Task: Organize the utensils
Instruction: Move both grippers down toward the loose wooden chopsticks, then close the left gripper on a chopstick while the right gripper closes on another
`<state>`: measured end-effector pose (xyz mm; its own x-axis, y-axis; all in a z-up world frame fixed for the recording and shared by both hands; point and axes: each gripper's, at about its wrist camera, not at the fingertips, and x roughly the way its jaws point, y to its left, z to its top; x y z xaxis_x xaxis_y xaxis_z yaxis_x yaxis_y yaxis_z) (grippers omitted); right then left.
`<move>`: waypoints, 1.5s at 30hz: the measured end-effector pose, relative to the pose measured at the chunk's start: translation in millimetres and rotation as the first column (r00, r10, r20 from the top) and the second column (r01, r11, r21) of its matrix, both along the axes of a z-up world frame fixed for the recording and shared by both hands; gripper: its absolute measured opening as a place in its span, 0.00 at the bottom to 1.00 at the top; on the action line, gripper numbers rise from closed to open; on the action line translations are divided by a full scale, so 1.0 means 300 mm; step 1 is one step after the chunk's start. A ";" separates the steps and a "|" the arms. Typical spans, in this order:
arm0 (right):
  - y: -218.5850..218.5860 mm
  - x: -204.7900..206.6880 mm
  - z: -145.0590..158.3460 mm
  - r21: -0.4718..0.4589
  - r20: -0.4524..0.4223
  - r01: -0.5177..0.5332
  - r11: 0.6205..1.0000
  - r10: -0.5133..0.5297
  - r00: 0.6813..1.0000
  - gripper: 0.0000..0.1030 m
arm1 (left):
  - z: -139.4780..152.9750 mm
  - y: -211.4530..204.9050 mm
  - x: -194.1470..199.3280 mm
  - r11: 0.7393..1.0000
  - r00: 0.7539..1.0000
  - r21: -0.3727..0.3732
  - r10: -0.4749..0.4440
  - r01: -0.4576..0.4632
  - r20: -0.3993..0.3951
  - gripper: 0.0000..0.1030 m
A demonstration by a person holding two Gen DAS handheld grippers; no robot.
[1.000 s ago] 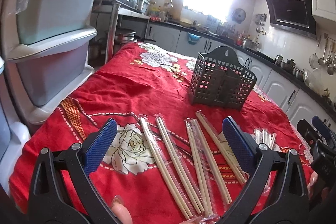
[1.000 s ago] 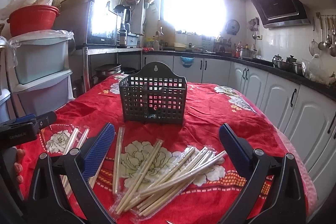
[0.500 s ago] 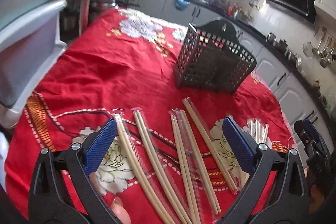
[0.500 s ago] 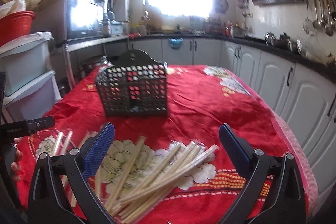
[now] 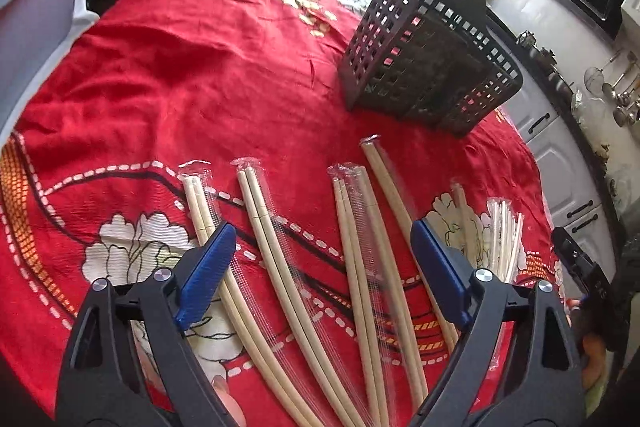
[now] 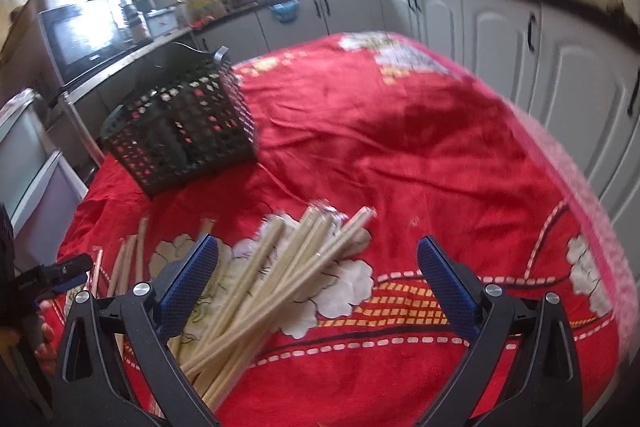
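Your left gripper [image 5: 320, 267] hung over the red tablecloth [image 5: 180, 75] with its jaws spread wide and nothing between them. Beneath it lay 4 wrapped chopstick pairs [image 5: 276, 259], side by side and slightly fanned, on the near side of the black utensil basket [image 5: 432, 55]. That basket stood on the cloth, apart from the pairs.

Your right gripper [image 6: 316, 283] was also wide apart and gripped nothing. A loose, overlapping bundle of wrapped chopsticks [image 6: 280, 275] lay under its left finger, nearer to you than the basket [image 6: 184, 123] and to its right. The right wrist view was blurred, so I could not count that bundle.
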<state>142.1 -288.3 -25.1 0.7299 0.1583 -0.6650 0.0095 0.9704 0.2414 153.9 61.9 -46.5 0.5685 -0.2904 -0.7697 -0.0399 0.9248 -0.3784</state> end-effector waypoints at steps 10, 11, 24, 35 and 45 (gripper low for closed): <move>-0.059 0.120 -0.088 0.137 -0.161 0.030 0.990 -0.008 0.987 0.66 | -0.022 0.007 0.044 0.999 0.999 -0.034 -0.011 0.009 -0.047 0.70; -0.067 0.130 -0.096 0.155 -0.176 0.035 0.987 -0.007 0.984 0.64 | -0.023 0.010 0.047 0.999 0.999 -0.037 -0.012 0.010 -0.050 0.70; -0.146 0.195 -0.119 0.300 -0.231 0.055 0.953 0.017 0.973 0.44 | -0.035 0.029 0.155 0.999 0.996 -0.044 -0.018 0.014 -0.088 0.66; -0.146 0.226 -0.135 0.289 -0.234 0.040 0.956 0.030 0.972 0.13 | -0.027 0.005 0.223 0.998 0.997 0.066 0.007 -0.002 -0.077 0.47; -0.136 0.206 -0.032 0.307 -0.138 -0.020 0.951 0.065 0.988 0.08 | -0.024 0.062 0.243 0.997 0.997 0.058 0.049 -0.045 -0.059 0.03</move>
<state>203.8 -329.0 -34.8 0.6173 0.3981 -0.6785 0.0270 0.8513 0.5241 226.8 80.4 -53.8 0.5323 -0.2198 -0.8176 -0.1049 0.9412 -0.3213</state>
